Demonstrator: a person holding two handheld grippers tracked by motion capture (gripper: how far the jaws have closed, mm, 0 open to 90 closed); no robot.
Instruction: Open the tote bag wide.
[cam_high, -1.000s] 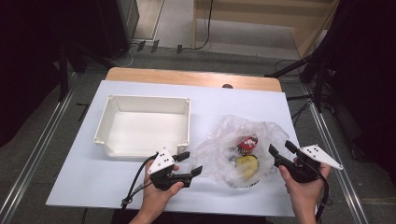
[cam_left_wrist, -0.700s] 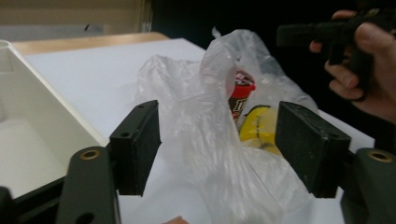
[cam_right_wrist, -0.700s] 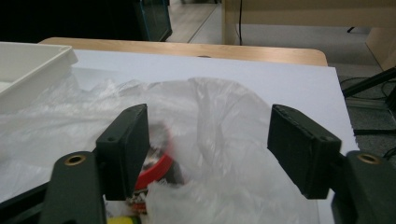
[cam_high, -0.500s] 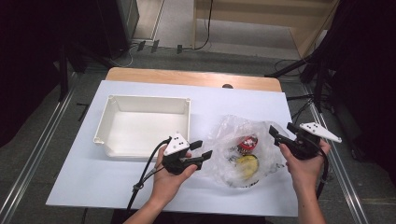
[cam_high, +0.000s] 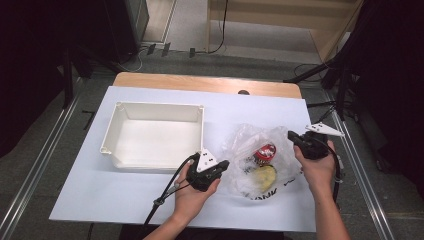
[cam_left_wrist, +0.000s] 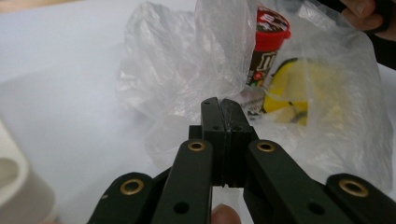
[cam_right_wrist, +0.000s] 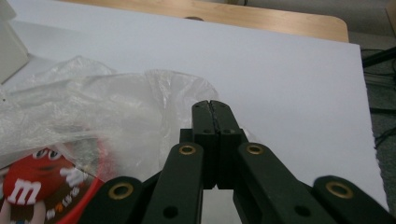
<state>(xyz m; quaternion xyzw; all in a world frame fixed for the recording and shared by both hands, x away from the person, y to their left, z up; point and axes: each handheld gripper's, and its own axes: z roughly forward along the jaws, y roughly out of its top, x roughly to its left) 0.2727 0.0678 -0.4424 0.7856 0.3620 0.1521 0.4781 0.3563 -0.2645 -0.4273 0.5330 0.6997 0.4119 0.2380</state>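
The high view looks forward and down over the white table (cam_high: 150, 200). Each gripper view rides low and close, looking along its own jaws. All three share the plastic bag (cam_high: 260, 150) (cam_left_wrist: 187, 70) (cam_right_wrist: 116, 112).

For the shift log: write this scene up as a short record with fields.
surface: white table top
tray: white tray, nothing in it, left of the bag
bag: clear plastic bag, crumpled, lying right of centre
bag contents: red-lidded candy tub and a yellow item
left gripper: fingers together at the bag's left edge; whether film is pinched cannot be told
right gripper: fingers together at the bag's right edge; grip on film unclear
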